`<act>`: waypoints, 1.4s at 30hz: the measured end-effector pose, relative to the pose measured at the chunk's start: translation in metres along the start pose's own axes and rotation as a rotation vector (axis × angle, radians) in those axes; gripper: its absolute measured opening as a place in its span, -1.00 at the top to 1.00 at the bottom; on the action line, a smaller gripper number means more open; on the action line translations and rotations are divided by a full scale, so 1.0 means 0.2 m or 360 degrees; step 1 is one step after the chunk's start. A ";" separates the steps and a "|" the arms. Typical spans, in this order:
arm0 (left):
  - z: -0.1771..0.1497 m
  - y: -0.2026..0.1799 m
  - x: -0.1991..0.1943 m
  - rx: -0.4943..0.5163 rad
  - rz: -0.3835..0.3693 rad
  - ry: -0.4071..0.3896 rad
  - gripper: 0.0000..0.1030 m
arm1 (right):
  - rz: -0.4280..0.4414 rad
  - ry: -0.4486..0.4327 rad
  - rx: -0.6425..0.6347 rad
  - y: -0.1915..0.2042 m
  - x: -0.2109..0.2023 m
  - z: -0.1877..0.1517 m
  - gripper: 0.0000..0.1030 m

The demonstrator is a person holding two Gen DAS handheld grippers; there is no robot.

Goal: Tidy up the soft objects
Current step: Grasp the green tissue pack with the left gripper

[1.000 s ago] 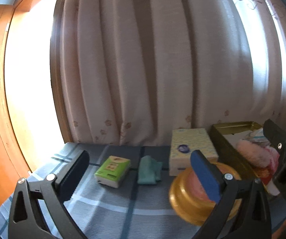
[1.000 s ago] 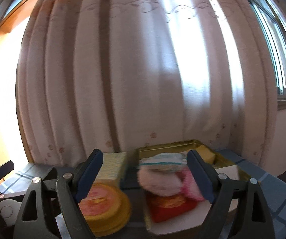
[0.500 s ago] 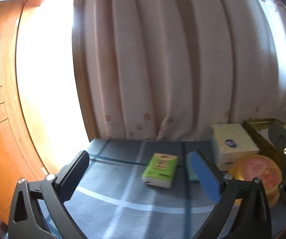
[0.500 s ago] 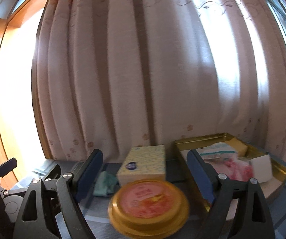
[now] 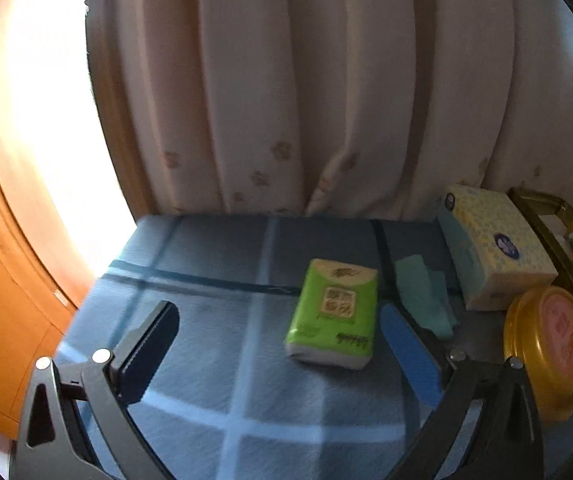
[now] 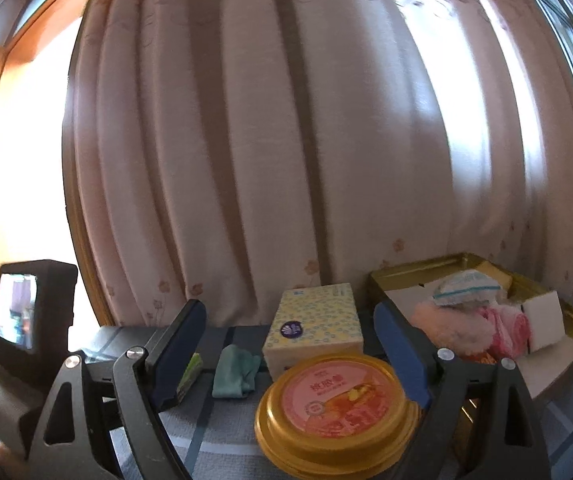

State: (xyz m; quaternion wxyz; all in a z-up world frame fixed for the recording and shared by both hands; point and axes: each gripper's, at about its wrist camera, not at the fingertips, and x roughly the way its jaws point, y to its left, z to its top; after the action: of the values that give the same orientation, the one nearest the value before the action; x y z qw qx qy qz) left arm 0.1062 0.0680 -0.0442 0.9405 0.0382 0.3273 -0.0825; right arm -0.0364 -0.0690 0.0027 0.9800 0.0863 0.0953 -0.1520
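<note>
The green tissue pack (image 5: 333, 314) lies flat on the blue checked table (image 5: 214, 320), just beside a crumpled teal cloth (image 5: 422, 296). My left gripper (image 5: 282, 344) hangs over it, jaws wide apart and empty. I'd centre the pack between the pads, then squeeze gently; its glossy wrapper looks slippery and squashy. My right gripper (image 6: 290, 352) is spread too, holding nothing, above the round gold tin (image 6: 334, 412).

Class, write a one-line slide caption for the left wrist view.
Open left claw over a checked blue cloth, facing a green tissue pack.
</note>
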 end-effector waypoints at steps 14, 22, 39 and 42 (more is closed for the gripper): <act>0.02 -0.02 0.22 -0.0048 -0.0098 0.0298 0.05 | 0.0020 0.0027 -0.0012 0.01 0.01 0.00 -0.70; -0.01 0.19 0.09 -0.0283 0.0076 0.0124 0.05 | 0.0107 0.0117 -0.0083 0.07 0.07 -0.01 -0.48; -0.02 0.46 0.01 -0.0416 0.0505 -0.0001 0.05 | 0.0210 0.0782 -0.0297 0.53 0.59 -0.15 0.23; -0.03 0.46 -0.02 -0.0407 0.0564 -0.0023 0.05 | 0.0127 0.0873 -0.0282 0.54 0.68 -0.17 0.23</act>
State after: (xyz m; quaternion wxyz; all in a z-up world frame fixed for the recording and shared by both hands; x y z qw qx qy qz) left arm 0.1159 0.1588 -0.0454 0.9398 -0.0252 0.3167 0.1259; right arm 0.1196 0.0017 -0.0437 0.9265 0.0417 0.3663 -0.0753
